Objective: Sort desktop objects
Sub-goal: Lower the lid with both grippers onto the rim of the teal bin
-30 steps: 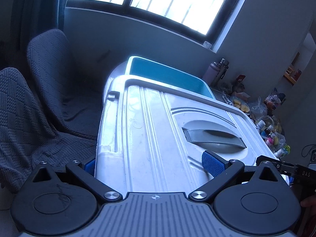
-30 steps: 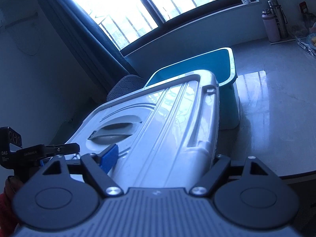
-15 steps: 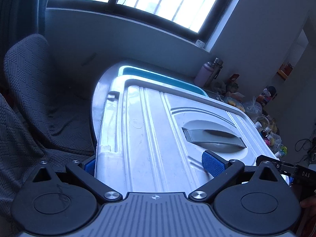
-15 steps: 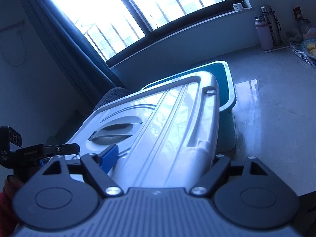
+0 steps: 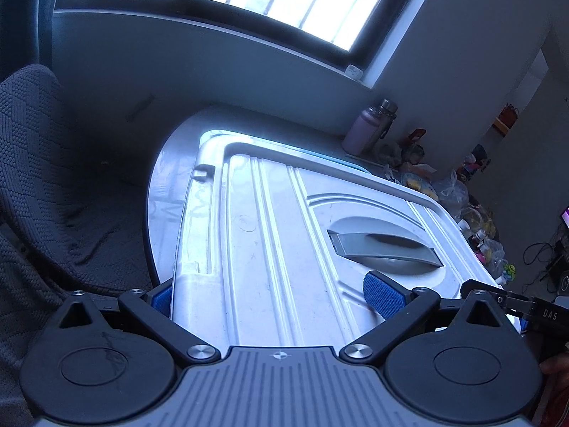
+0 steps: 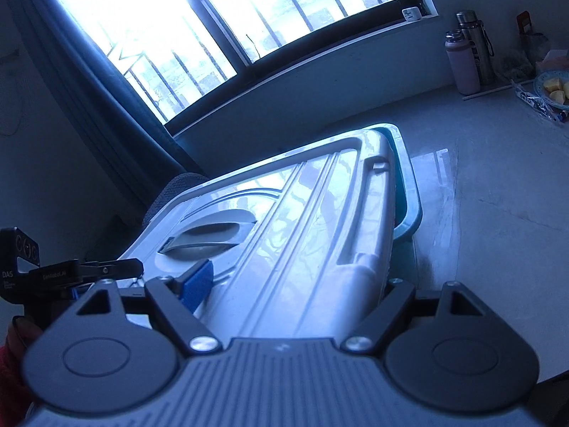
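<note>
Two claws, left claw point(image 5: 274, 293) and right claw point(image 6: 295, 284), each grip the grey bin lid point(image 5: 284, 249), held tilted over the teal storage bin point(image 6: 409, 210) on the table point(image 6: 498, 195); whether closing or opening is unclear.

The lid point(image 5: 270, 249) is showing pale silvery grey with raised parallel ribs and a darker grey handle point(image 5: 384, 247), while the box point(image 6: 409, 192) under it is showing teal. The black left gripper point(image 5: 274, 293) is wearing blue, finely ridged pads point(image 5: 382, 293), and the chair cover point(image 5: 32, 163) is showing a dark grey checkered knit. A pale pink bottle point(image 6: 464, 64) is standing beside a steel-coloured one point(image 6: 478, 44).
</note>
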Demonstrator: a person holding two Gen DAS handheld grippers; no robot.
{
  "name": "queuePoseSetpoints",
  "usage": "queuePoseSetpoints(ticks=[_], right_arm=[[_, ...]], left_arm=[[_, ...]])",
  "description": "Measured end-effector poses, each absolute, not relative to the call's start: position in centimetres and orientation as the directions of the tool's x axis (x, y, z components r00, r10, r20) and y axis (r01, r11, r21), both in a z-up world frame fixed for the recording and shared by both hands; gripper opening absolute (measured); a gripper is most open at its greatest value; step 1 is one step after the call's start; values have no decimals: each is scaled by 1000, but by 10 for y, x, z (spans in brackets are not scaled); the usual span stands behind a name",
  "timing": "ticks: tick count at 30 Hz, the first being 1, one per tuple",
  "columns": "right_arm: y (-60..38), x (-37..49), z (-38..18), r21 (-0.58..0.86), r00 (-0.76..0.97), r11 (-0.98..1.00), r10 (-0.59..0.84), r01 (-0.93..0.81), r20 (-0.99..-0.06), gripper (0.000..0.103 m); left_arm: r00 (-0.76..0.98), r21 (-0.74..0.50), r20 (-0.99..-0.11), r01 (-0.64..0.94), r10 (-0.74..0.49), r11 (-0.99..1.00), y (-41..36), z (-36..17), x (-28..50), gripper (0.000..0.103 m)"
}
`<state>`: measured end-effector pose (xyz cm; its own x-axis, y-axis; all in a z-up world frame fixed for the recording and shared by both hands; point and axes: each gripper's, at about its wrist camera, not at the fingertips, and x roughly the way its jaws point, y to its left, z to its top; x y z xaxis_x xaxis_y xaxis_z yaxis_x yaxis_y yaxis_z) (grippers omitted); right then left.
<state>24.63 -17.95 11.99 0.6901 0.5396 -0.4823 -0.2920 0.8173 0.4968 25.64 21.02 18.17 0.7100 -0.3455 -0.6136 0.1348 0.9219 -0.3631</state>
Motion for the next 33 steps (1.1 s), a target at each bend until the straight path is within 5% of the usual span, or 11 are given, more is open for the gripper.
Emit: queuePoseSetpoints(ticks=[22, 26, 33], right_arm=[[-191, 385, 105, 506, 639, 800, 579, -323, -507, 84], [-189, 397, 96, 439, 613, 857, 505, -271, -607, 89], [-199, 395, 101, 326, 682, 921, 379, -213, -625, 95]], left_arm=[[713, -371, -631, 68, -305, 926, 198, 173, 375, 102], [685, -288, -689, 40, -236, 957, 193, 161, 392, 102], [676, -297, -704, 1, -219, 955, 203, 158, 411, 103]])
